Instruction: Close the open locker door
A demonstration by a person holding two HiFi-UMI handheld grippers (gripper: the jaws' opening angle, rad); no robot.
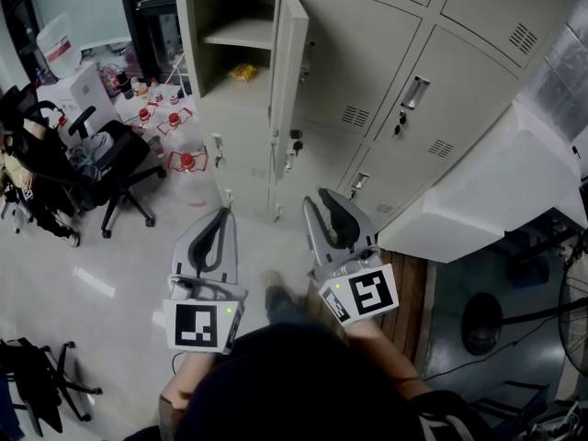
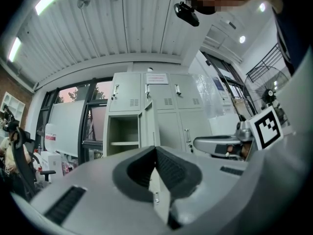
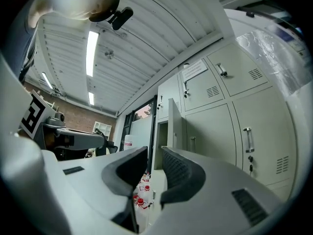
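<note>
locker door [image 1: 288, 72] stands open; left gripper [image 1: 223, 213] pressed together, right gripper [image 1: 319, 197] spread, empty. i'd push flat near its free edge.

A black office chair [image 1: 119, 168] stands on the pale floor [image 1: 110, 283], near its left edge. Red-capped water jugs [image 1: 186, 165] sit just right of it. A fan [image 1: 574, 315] stands far right.

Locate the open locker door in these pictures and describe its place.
In the head view, the open door juts out at top centre, left of the closed doors and right of its own shelved compartment.
</note>
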